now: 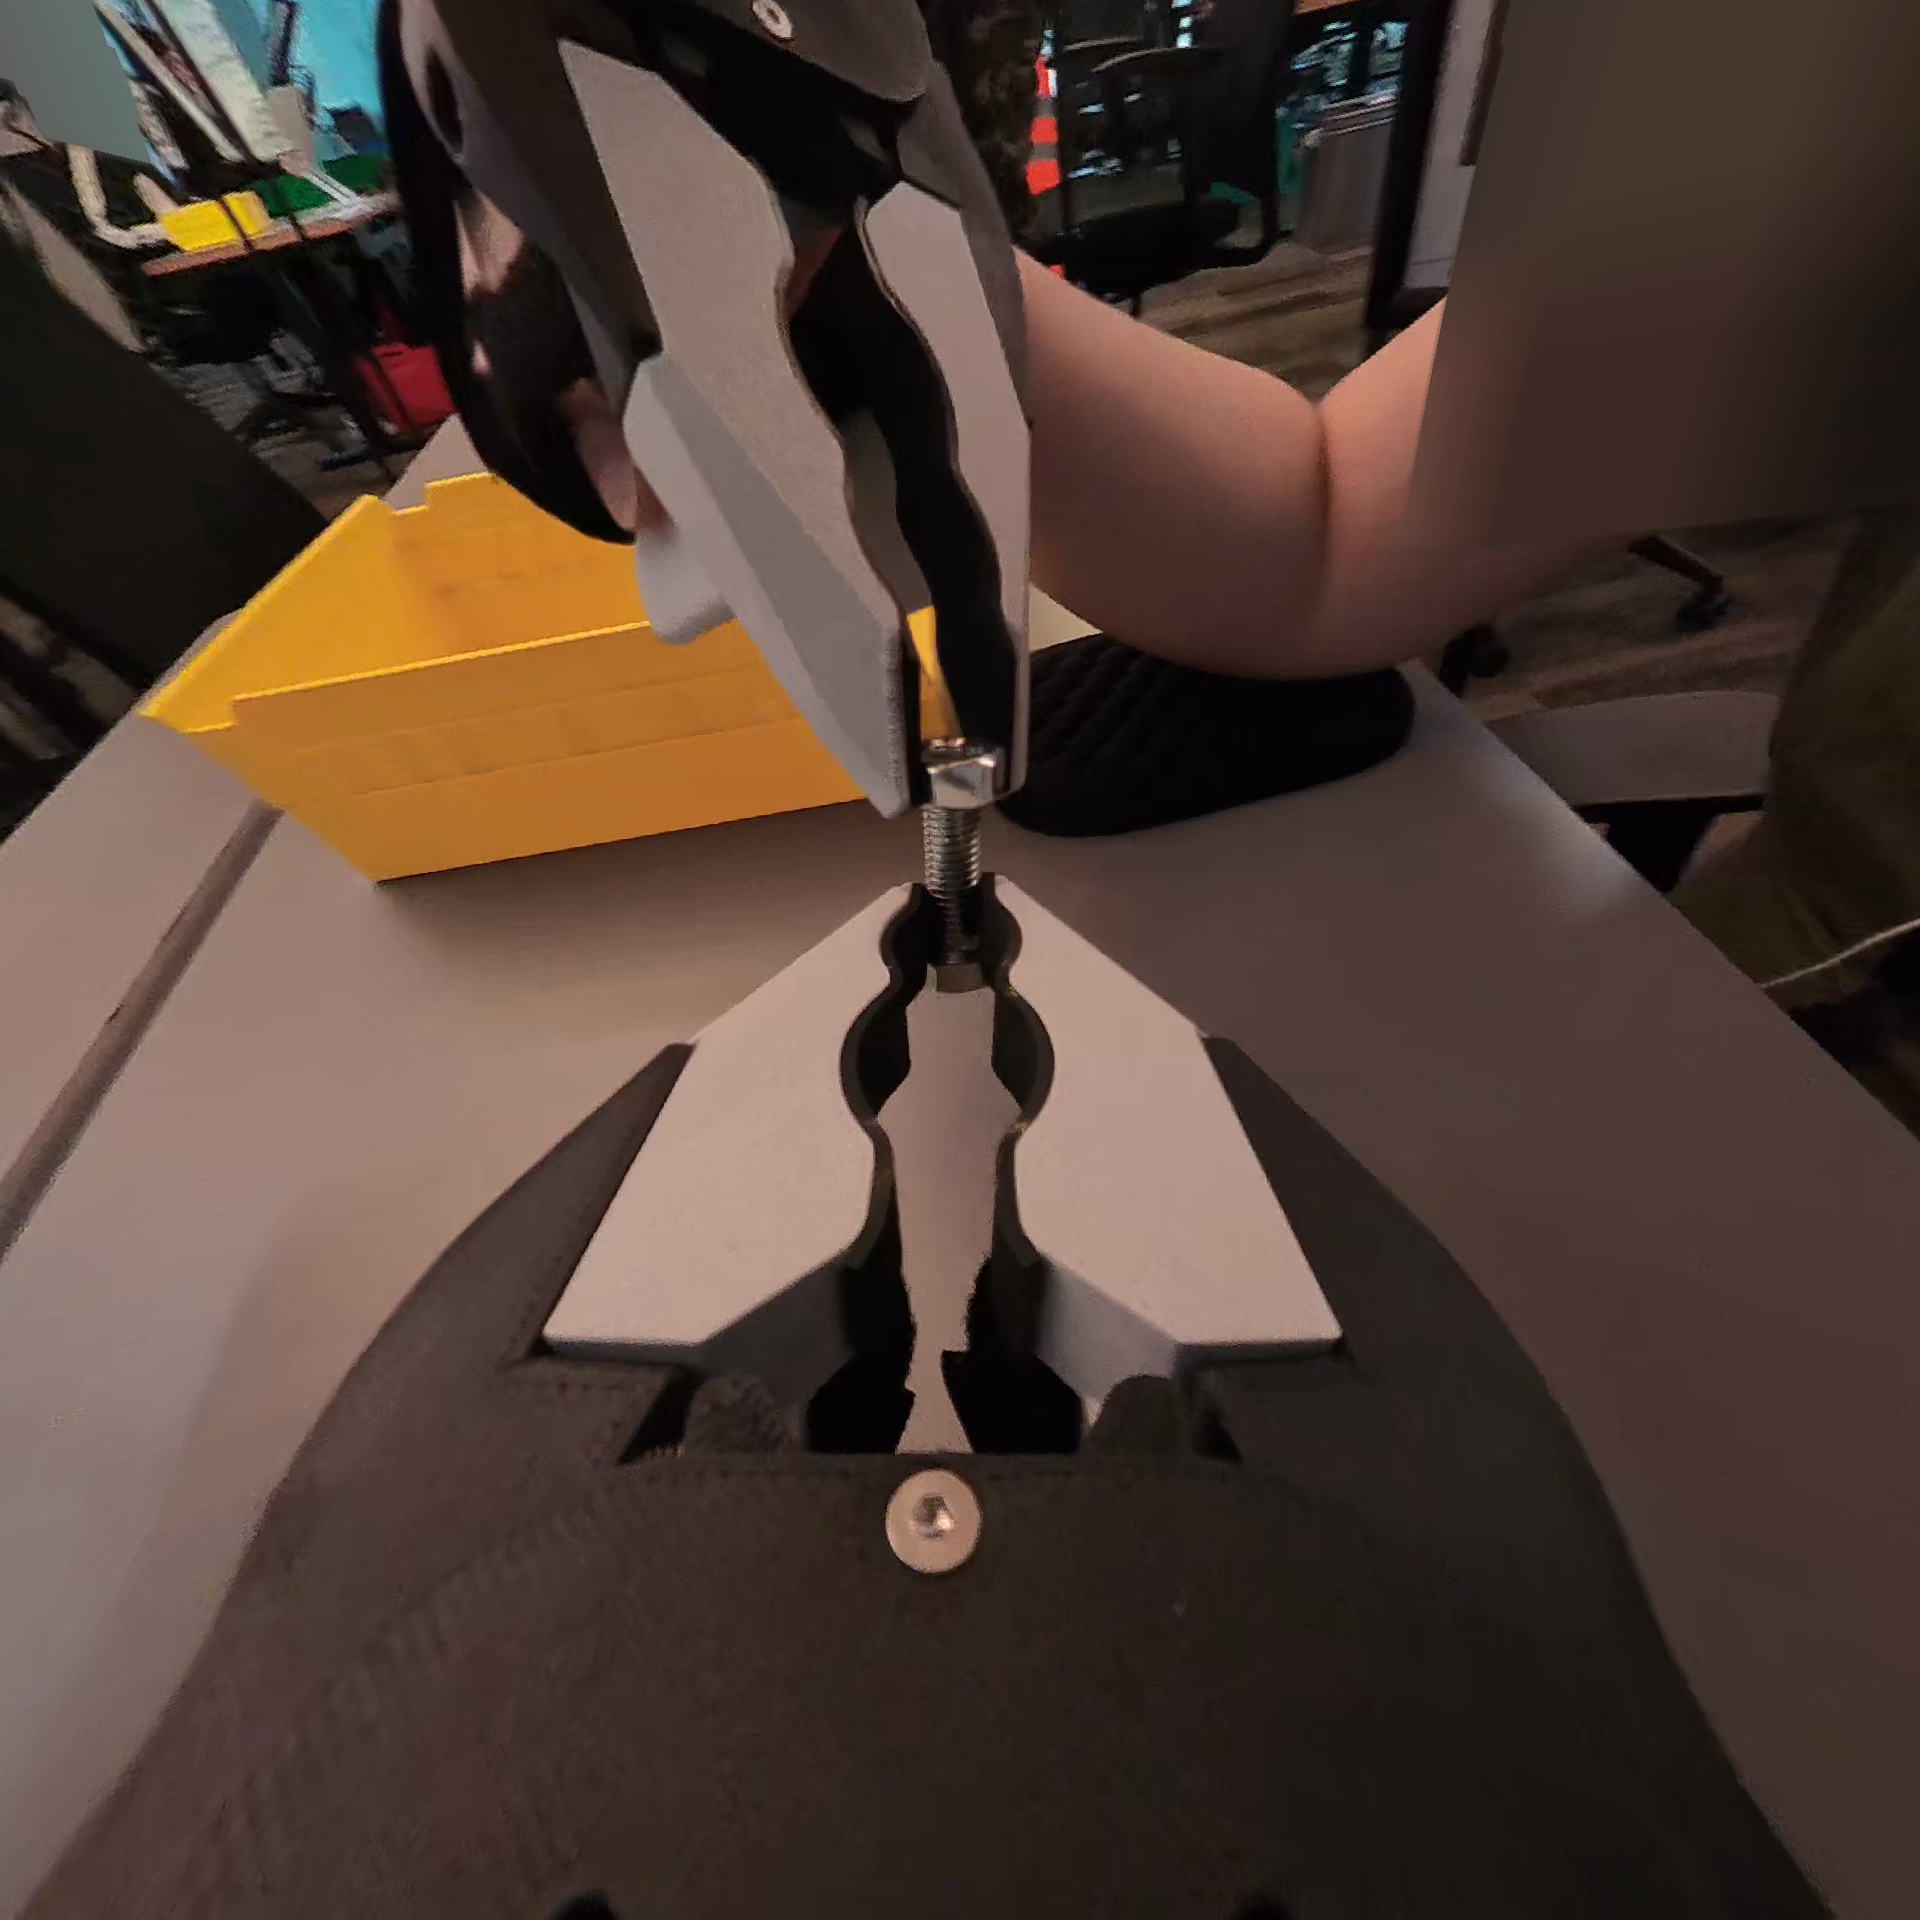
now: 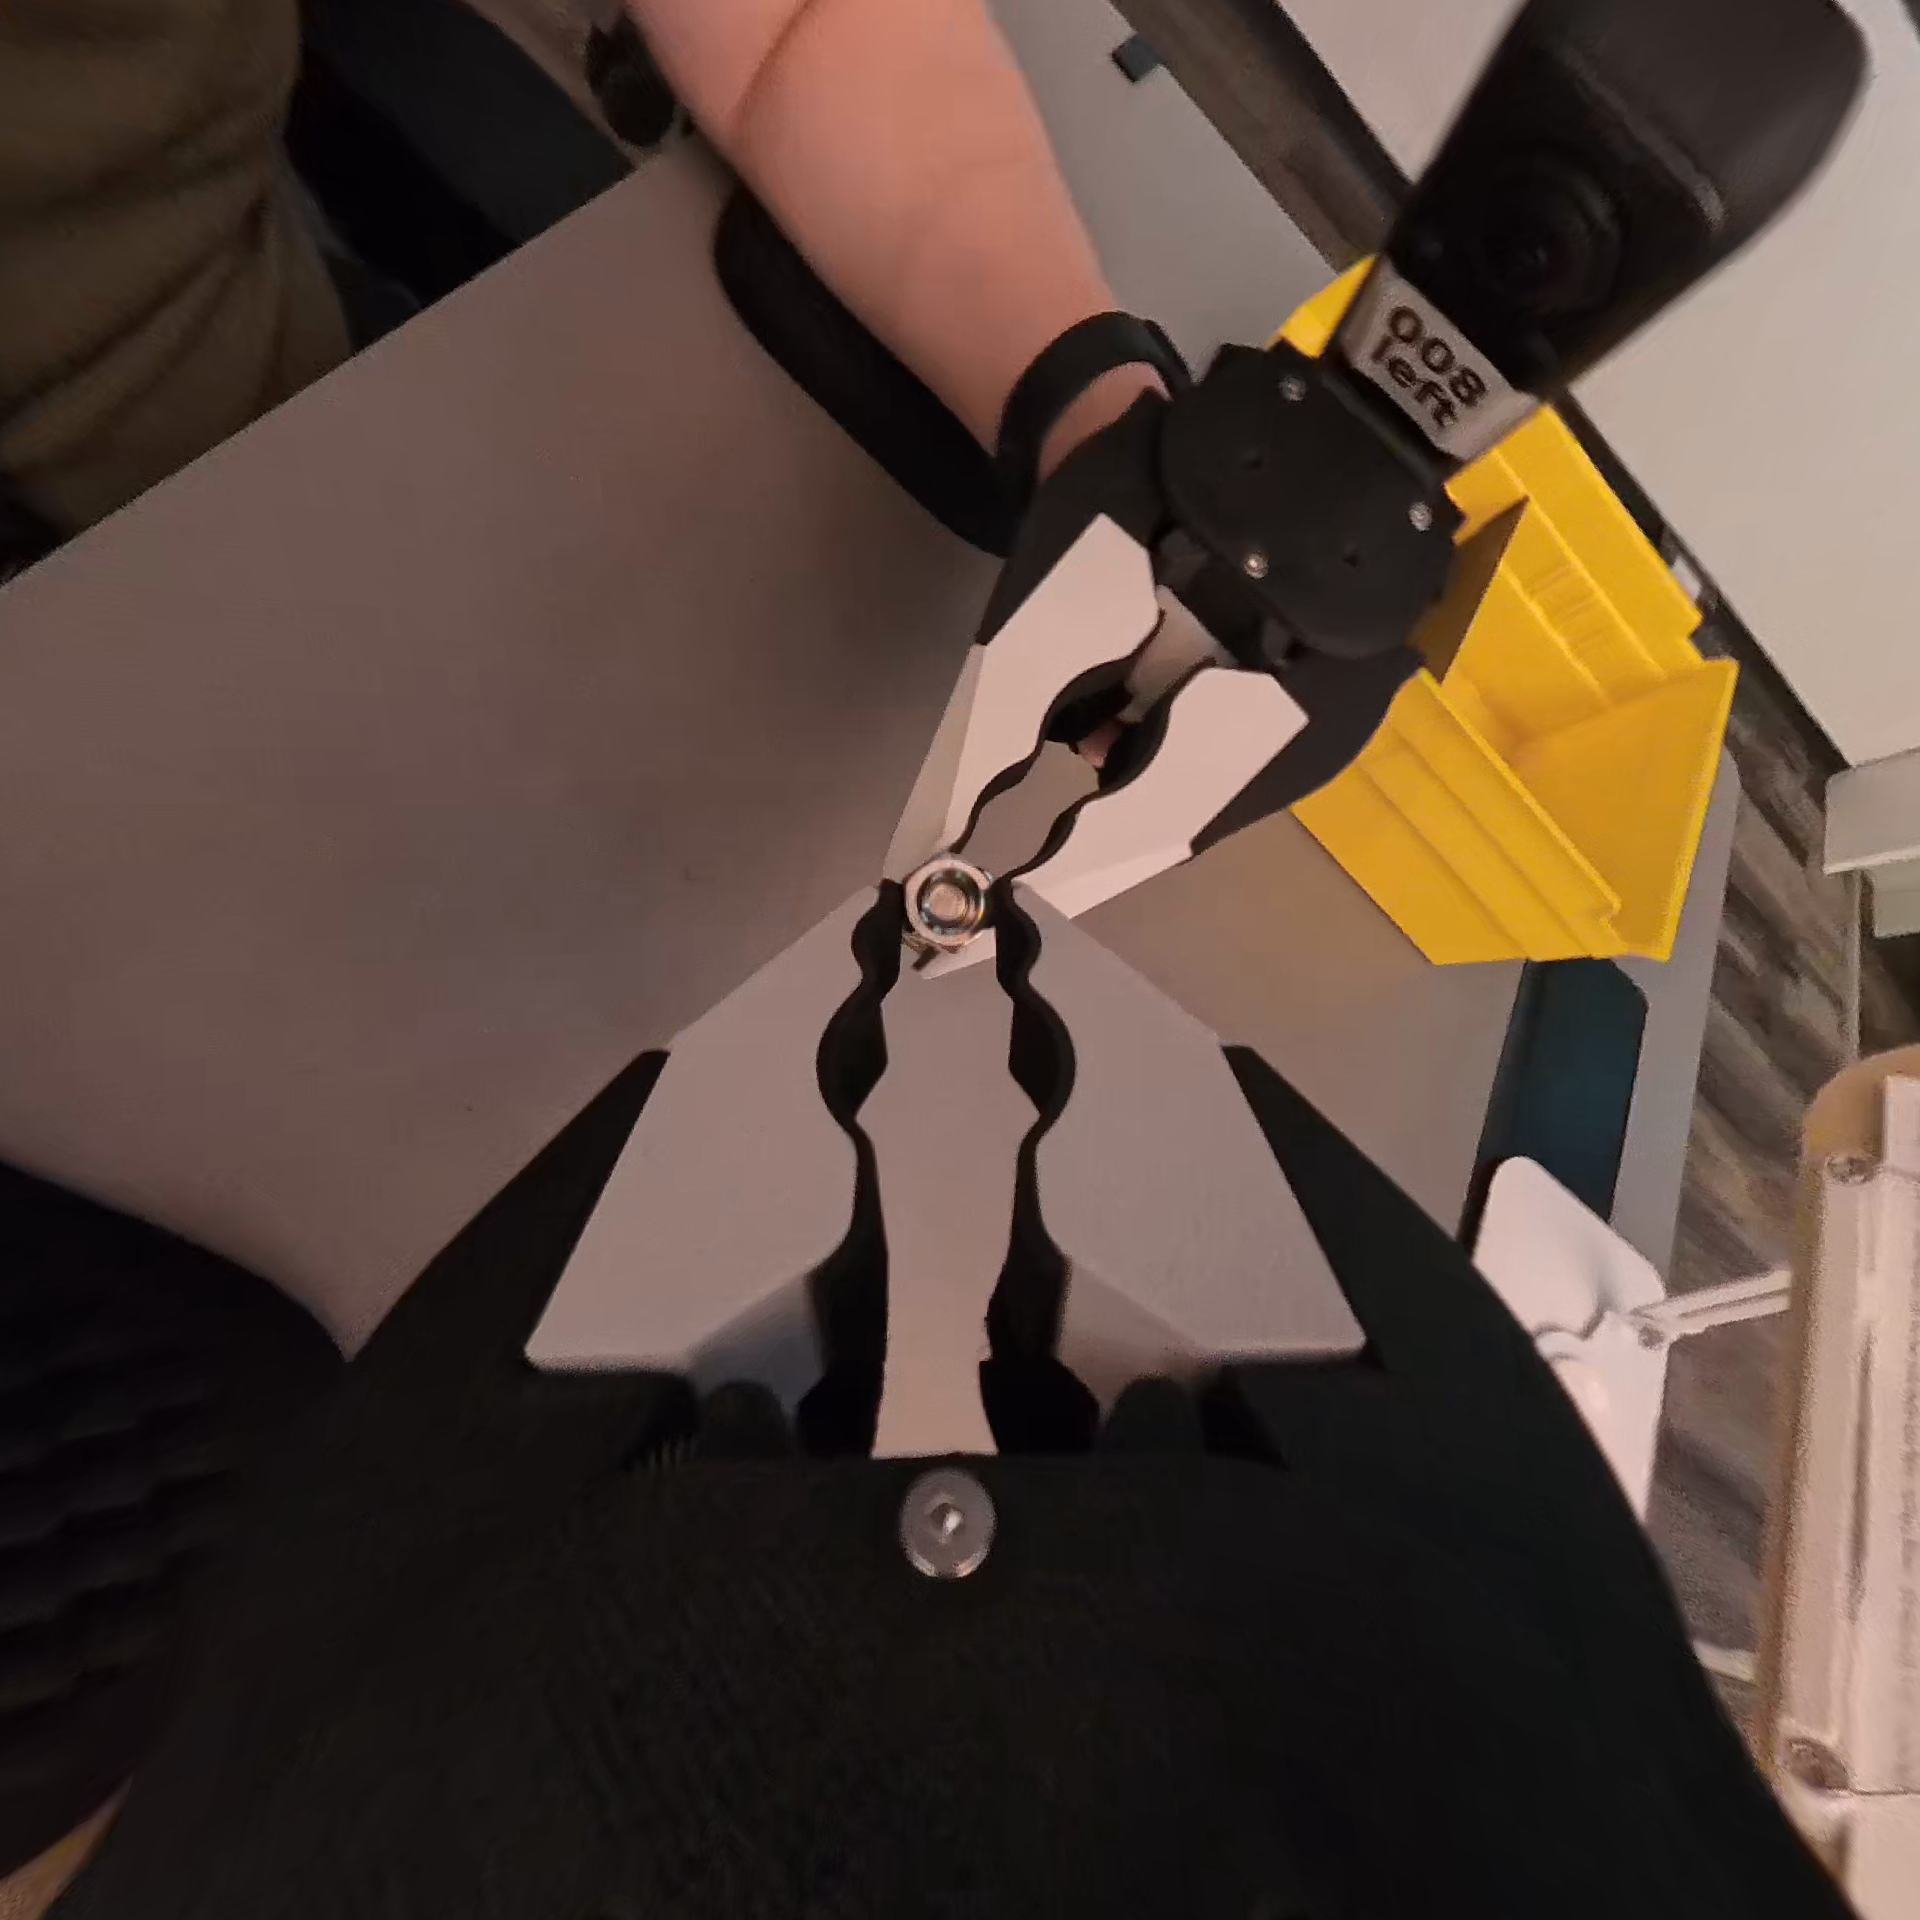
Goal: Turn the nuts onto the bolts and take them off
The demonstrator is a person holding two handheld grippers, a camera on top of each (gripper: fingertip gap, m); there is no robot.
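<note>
Left hand-held gripper (image 1: 954, 935) on bolt (image 1: 948, 852) (upright)

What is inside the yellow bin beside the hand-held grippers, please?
The yellow bin shows only bare inner walls in both views; its floor is covered by its front wall and, in the right wrist view, by the left hand-held gripper.

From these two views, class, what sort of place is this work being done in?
Probably a shared workshop or lab office: a grey worktable with a yellow parts bin, office chairs and an orange traffic cone behind.
</note>
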